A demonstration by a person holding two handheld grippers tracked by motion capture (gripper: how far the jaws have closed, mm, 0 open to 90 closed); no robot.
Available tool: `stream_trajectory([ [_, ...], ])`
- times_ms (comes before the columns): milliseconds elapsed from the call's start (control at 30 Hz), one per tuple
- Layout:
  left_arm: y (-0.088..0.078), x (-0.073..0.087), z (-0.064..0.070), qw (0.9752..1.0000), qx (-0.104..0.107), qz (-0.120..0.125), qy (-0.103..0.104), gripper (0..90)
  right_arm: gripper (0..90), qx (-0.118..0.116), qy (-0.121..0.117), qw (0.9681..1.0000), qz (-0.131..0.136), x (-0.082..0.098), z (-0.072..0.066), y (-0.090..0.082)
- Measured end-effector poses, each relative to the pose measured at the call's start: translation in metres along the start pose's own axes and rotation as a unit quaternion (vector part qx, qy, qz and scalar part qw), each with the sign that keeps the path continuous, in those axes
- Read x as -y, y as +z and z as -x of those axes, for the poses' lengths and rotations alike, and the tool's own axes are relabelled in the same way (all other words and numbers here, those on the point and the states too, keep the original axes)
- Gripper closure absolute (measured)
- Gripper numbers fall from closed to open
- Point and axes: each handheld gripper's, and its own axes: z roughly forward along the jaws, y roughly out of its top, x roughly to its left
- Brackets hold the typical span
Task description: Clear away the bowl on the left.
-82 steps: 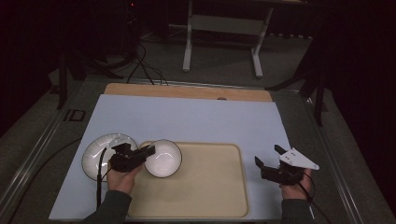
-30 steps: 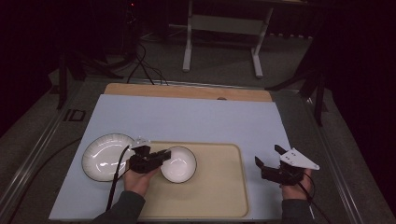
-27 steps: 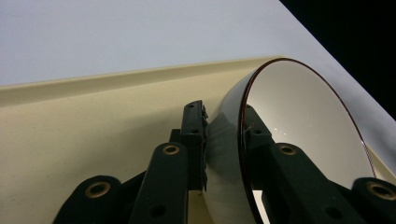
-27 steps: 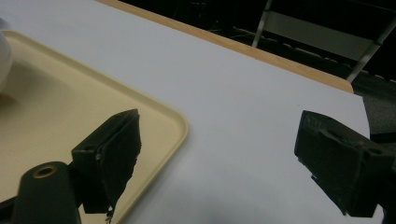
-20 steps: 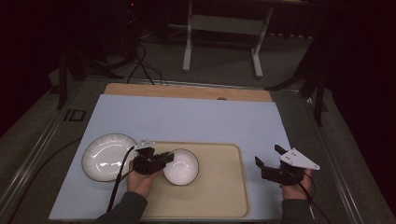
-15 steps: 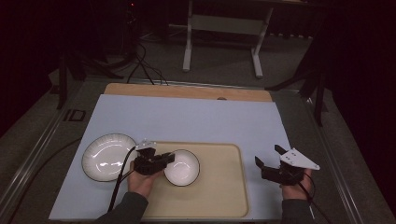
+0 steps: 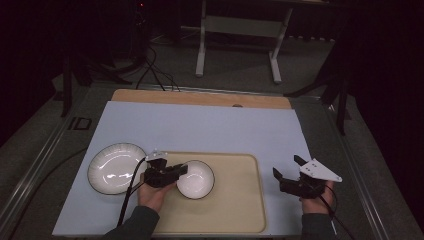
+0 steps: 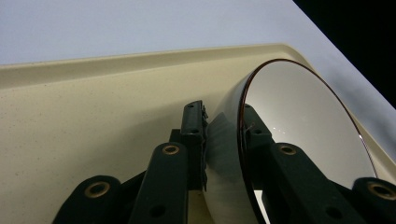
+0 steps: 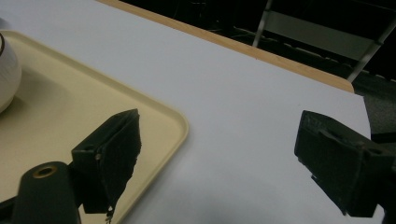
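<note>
A white bowl with a dark rim [image 7: 196,179] is over the left part of a beige tray [image 7: 235,200]. My left gripper [image 7: 181,170] is shut on the bowl's left rim, one jaw inside and one outside. In the left gripper view the bowl [image 8: 299,121] fills the right side, with the left gripper [image 8: 223,135] pinching its wall above the tray [image 8: 93,116]. I cannot tell whether the bowl touches the tray. My right gripper [image 7: 286,166] is open and holds nothing, just right of the tray. The right gripper [image 9: 219,154] has bare table between its jaws.
A white plate [image 7: 116,167] lies on the pale blue table cover left of the tray. A wooden strip [image 7: 200,97] runs along the table's far edge. The bowl's side [image 9: 7,70] and the tray's corner [image 9: 163,121] appear in the right gripper view.
My left gripper has carried the bowl to the right, from beside the plate onto the tray's left part. It has barely moved in the last half second. The right gripper stayed still.
</note>
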Motion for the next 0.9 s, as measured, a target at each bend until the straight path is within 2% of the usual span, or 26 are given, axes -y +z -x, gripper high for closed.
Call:
stream_trajectory([
  [233, 0.001, 0.000, -0.002, 0.9999, -0.010, -0.006, 0.001, 76.6, 14.0, 0.000, 0.000, 1.0000, 0.000, 0.000, 0.000, 0.000],
  [367, 0.003, 0.001, -0.003, 0.9995, -0.024, -0.021, 0.003, 75.0, 14.0, 0.000, 0.000, 1.0000, 0.000, 0.000, 0.000, 0.000],
  [467, 0.001, 0.000, -0.003, 0.9997, -0.021, -0.013, 0.003, 72.7, 14.0, 0.000, 0.001, 1.0000, 0.001, 0.000, 0.000, 0.000],
  [667, -0.007, -0.004, -0.007, 0.9992, -0.039, 0.003, -0.002, 61.1, 14.0, 0.000, 0.001, 1.0000, 0.001, 0.000, 0.000, -0.001],
  [767, -0.015, -0.008, -0.009, 0.9992, -0.033, 0.021, 0.000, 56.2, 14.0, 0.000, 0.002, 1.0000, 0.001, 0.000, 0.000, -0.001],
  [900, -0.023, -0.012, -0.008, 0.9985, -0.042, 0.035, 0.009, 52.3, 14.0, 0.000, 0.001, 1.0000, 0.001, 0.000, 0.000, -0.001],
])
